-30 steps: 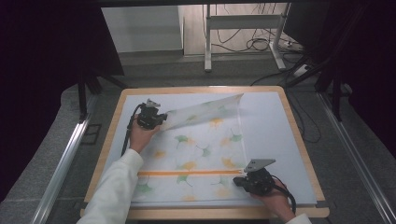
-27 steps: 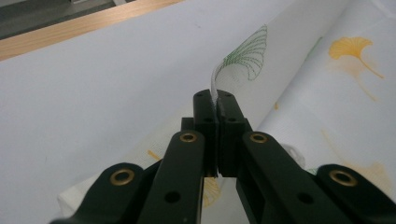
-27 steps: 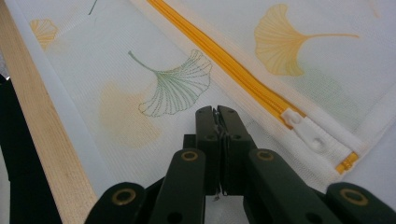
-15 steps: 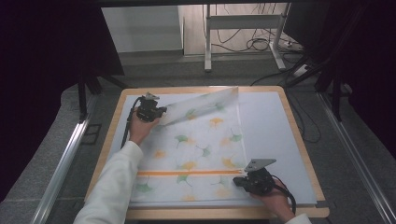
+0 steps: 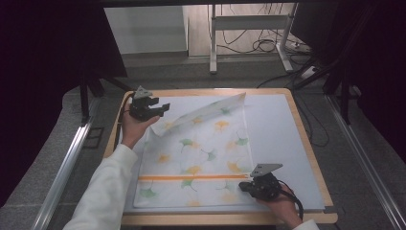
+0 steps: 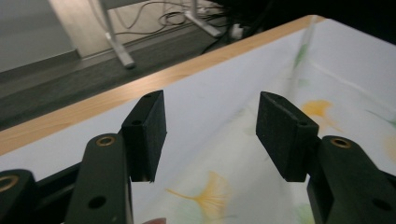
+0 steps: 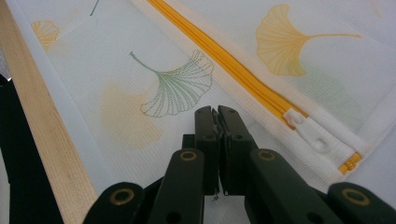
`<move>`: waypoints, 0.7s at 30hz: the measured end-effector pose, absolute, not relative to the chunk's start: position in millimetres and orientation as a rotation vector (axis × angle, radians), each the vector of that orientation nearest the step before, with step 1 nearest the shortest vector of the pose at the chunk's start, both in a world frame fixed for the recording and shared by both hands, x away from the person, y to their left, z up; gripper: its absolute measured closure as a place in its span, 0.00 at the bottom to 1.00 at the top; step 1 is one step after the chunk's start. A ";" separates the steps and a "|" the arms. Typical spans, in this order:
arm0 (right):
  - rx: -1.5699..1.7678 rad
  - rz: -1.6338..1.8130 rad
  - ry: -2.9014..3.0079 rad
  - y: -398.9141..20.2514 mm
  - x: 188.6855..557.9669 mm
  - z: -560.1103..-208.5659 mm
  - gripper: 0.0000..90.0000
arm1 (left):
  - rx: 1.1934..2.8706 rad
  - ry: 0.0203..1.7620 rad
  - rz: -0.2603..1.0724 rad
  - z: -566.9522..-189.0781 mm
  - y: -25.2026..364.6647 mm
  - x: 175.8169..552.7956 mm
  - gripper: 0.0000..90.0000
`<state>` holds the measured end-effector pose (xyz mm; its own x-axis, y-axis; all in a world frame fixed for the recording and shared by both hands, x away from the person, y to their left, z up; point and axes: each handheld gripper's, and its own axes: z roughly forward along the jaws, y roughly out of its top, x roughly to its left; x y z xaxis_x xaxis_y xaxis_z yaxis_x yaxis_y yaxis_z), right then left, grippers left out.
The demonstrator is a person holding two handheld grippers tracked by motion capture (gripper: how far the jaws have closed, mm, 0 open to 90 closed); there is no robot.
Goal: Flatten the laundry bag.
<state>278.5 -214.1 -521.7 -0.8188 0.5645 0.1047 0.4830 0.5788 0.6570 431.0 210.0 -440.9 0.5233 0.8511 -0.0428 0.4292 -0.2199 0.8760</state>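
A white mesh bag [image 5: 201, 153] printed with ginkgo leaves lies flat on the white mat [image 5: 277, 134]. An orange zipper [image 5: 191, 177] runs across its near part. The bag's far edge is lifted into a slanting fold [image 5: 210, 108]. My left gripper [image 5: 162, 109] is at the bag's far left corner. It is open [image 6: 210, 135], with nothing between the pads and the cloth [image 6: 210, 196] below them. My right gripper [image 5: 243, 186] is shut [image 7: 215, 112], its tips lying on the bag [image 7: 163, 88] just below the zipper [image 7: 224, 60] and near the white pull [image 7: 310, 133].
The mat sits on a board with a wooden rim [image 5: 215, 219]. Bare mat stretches to the right of the bag. Metal rails [image 5: 62, 167] flank the board. A metal stand and cables [image 5: 249, 28] are on the floor beyond.
My left gripper has moved a little toward the far left corner, and the bag's lifted far edge has stretched out longer. The right gripper has stayed put.
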 end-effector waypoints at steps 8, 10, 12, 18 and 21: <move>0.901 1.069 2.687 -214.2 279.0 -522.0 0.96 | 1.931 0.961 0.476 -463.7 196.9 395.9 0.54; 0.905 1.067 2.686 -214.0 278.7 -521.8 0.96 | 1.936 0.948 0.462 -466.7 196.6 389.7 0.57; 0.902 1.069 2.686 -214.2 279.0 -522.0 0.96 | 1.947 0.936 0.462 -468.7 196.2 383.3 0.71; 0.900 1.069 2.687 -214.4 278.9 -522.0 0.96 | 2.001 0.902 0.422 -476.6 193.8 361.0 0.95; 0.901 1.069 2.688 -214.3 278.9 -521.9 0.96 | 2.034 0.882 0.393 -483.3 190.3 349.9 1.00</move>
